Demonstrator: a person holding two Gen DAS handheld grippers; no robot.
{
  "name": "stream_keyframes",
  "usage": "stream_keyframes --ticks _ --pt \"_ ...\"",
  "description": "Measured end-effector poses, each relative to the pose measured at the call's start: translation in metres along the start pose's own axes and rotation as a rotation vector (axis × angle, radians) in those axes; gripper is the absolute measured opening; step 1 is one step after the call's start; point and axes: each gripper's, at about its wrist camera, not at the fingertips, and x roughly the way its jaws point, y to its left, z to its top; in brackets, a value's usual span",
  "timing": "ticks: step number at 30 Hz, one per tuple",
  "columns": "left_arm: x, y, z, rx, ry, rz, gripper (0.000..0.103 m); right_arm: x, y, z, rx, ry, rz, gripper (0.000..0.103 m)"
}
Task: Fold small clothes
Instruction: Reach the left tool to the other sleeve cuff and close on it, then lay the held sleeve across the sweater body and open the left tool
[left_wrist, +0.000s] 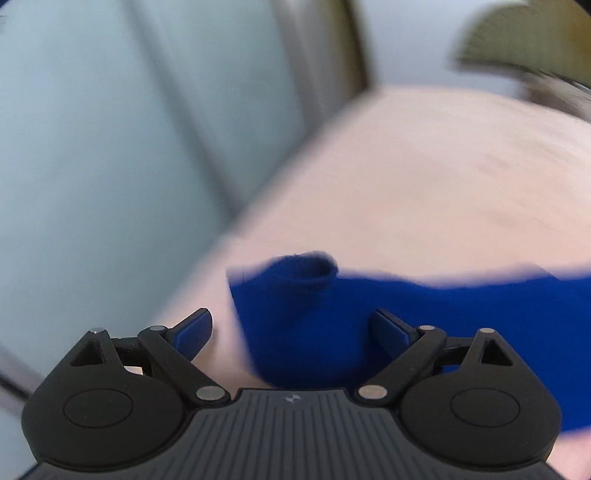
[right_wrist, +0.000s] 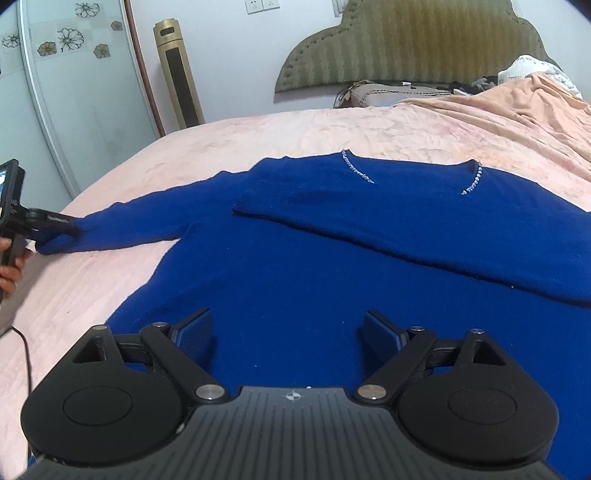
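Nearest us, the right claw hovers with its jaws spread wide and empty over the lower body of the royal-blue knitted sweater. That sweater lies flat on the pale pink quilted bed, one sleeve already folded across the chest below the beaded neckline. Out at the bed's left edge, the other sleeve stretches straight, and our left claw sits at its cuff, jaws equally wide apart, gripping nothing; its view is blurred. So we judge the sleeve fold is the step in hand. Next we need the left claw to close on that cuff and carry it across the chest, while the right stays ready near the hem.
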Motion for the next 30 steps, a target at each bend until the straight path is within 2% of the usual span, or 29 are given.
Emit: stream_keyframes --ticks 3,4,5,7,11,14,15,17,20,22,23,24,25,27,30 --pt "0.002 0.029 0.009 -0.031 -0.020 0.184 0.094 -0.002 -0.002 -0.001 0.007 -0.007 -0.009 0.094" --pt "0.001 0.036 0.010 -0.042 -0.018 0.214 0.094 -0.002 -0.003 -0.001 0.013 -0.007 -0.010 0.094" --pt "-0.003 0.042 0.009 -0.060 -0.016 0.204 0.094 -0.003 -0.003 -0.002 0.018 -0.007 -0.010 0.094" --pt "-0.009 0.050 0.003 -0.101 0.016 0.098 0.094 -0.002 -0.002 -0.003 0.018 -0.005 -0.007 0.094" --pt "-0.006 0.053 -0.014 -0.225 0.185 -0.176 0.094 -0.004 0.003 -0.003 0.003 -0.005 0.002 0.095" --pt "0.000 0.058 -0.031 -0.413 0.265 -0.343 0.094 -0.008 0.008 -0.004 -0.028 -0.010 -0.001 0.095" --pt "0.003 0.061 -0.036 -0.491 0.269 -0.369 0.094 -0.010 0.009 -0.004 -0.039 -0.015 -0.006 0.096" --pt "0.003 0.064 -0.040 -0.591 0.228 -0.351 0.094 -0.014 0.011 -0.004 -0.060 -0.018 -0.010 0.096" --pt "0.012 0.069 -0.041 -0.732 0.188 -0.410 0.091 -0.020 0.010 -0.004 -0.058 -0.020 0.004 0.096" --pt "0.024 0.070 -0.038 -0.817 0.168 -0.435 0.074 -0.024 0.008 -0.003 -0.052 -0.034 0.000 0.096" --pt "0.028 0.072 -0.039 -0.853 0.164 -0.456 0.040 -0.027 0.006 -0.003 -0.047 -0.040 -0.004 0.096" --pt "0.033 0.077 -0.039 -0.877 0.176 -0.490 0.011 -0.028 0.004 -0.003 -0.042 -0.044 -0.008 0.096" --pt "0.041 0.077 -0.039 -0.899 0.206 -0.505 0.007 -0.030 0.001 -0.003 -0.039 -0.045 -0.010 0.096" --pt "0.039 0.078 -0.044 -0.917 0.201 -0.465 0.006 -0.035 -0.004 -0.004 -0.033 -0.053 -0.017 0.096" --pt "0.013 0.066 -0.030 -0.798 0.112 -0.344 0.006 -0.041 -0.013 -0.007 -0.020 -0.062 -0.026 0.096"
